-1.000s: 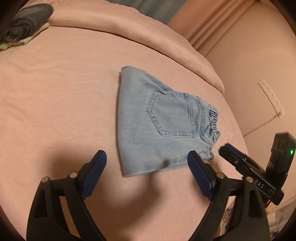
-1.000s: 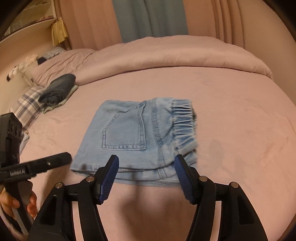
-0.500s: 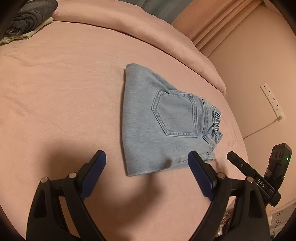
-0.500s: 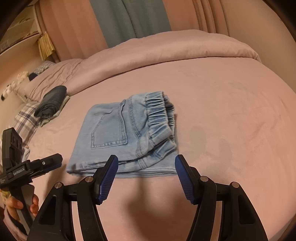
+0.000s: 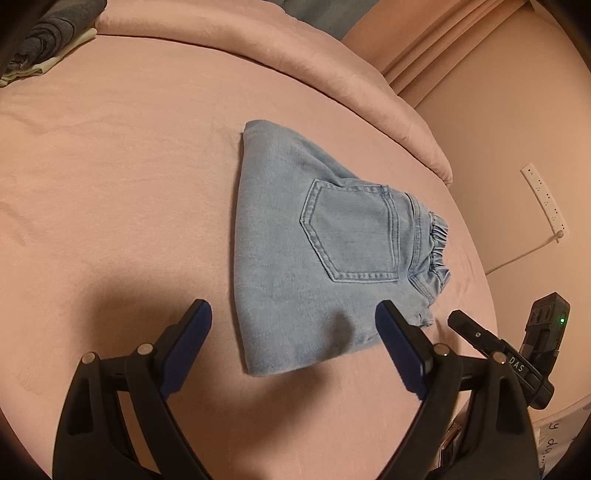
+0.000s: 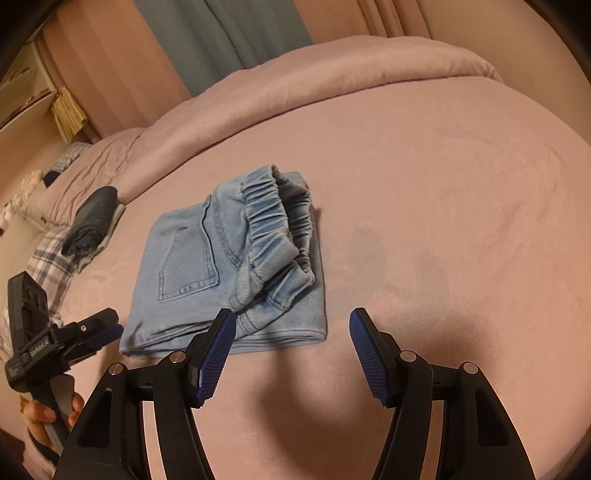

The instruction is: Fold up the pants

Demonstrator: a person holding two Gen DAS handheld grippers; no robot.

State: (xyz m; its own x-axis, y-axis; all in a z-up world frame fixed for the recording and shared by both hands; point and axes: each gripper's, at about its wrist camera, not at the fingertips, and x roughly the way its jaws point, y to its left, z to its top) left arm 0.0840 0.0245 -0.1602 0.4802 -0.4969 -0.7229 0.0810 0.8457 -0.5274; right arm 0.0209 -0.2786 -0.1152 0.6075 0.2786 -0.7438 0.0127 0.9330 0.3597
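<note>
Light blue denim pants [image 5: 317, 251] lie folded into a compact stack on the pink bed [image 5: 110, 192], back pocket up, elastic waistband at the right end. In the right wrist view the pants [image 6: 225, 266] show the gathered waistband toward me. My left gripper [image 5: 291, 328] is open and empty, hovering just short of the stack's near edge. My right gripper [image 6: 291, 332] is open and empty, near the stack's right corner. Each gripper shows in the other's view: the right one [image 5: 480, 339], the left one [image 6: 96, 332].
A rolled dark garment [image 6: 92, 221] lies on other folded clothes at the far left, also seen in the left wrist view [image 5: 48, 33]. A pink duvet roll [image 6: 332, 74] runs along the back. A power strip [image 5: 543, 203] is on the wall beyond the bed's right edge.
Both grippers have drawn back and shifted; the right view has swung to the right of the stack. The pants have stayed folded on the bed. Both grippers stay open.
</note>
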